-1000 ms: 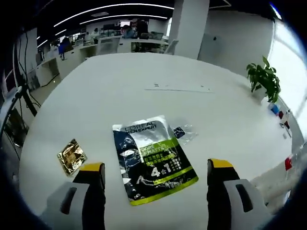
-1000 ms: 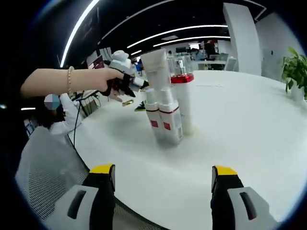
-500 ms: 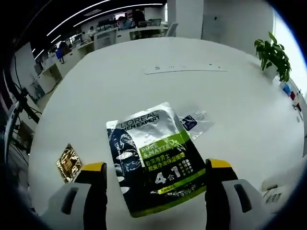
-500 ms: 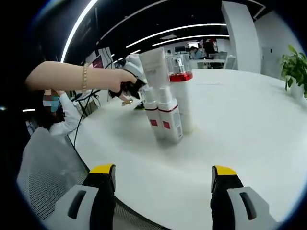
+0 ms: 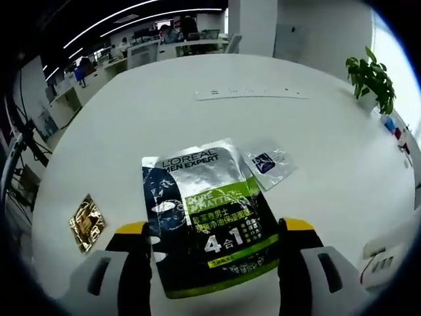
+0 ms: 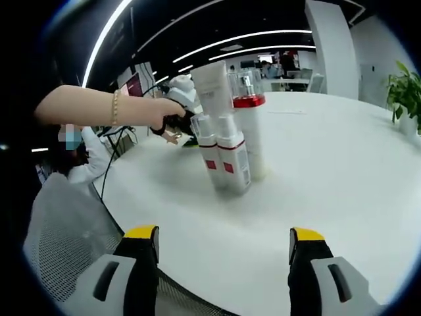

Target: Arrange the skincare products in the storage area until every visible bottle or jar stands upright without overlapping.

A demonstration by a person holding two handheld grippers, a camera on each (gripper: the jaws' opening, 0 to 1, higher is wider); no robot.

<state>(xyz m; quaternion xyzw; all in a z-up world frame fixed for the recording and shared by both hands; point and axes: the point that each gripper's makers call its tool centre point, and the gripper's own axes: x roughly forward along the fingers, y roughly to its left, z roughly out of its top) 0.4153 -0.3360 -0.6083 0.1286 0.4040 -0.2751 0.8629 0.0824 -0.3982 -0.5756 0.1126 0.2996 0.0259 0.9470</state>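
In the left gripper view a black, silver and green L'Oreal sachet (image 5: 207,214) lies flat on the white table (image 5: 197,118), its near end between the open jaws of my left gripper (image 5: 214,247). A small clear sachet (image 5: 268,163) lies beside its far right corner and a gold sachet (image 5: 86,222) to the left. In the right gripper view two white bottles with red bands (image 6: 227,158), a white tube (image 6: 214,82) and a red-capped bottle (image 6: 248,99) stand upright in a tight cluster. My right gripper (image 6: 223,247) hangs open well short of them, nothing between its jaws.
A person's arm (image 6: 99,108) holding the left gripper reaches in from the left behind the bottles. A potted plant (image 5: 371,79) stands at the table's far right edge, and a thin strip (image 5: 253,93) lies farther back. The table's near edge (image 6: 164,276) runs just before my right jaws.
The left gripper has moved forward over the L'Oreal sachet, so the sachet's near end now sits between its jaws. The person's hand has slid behind the bottles. The right gripper has held still.
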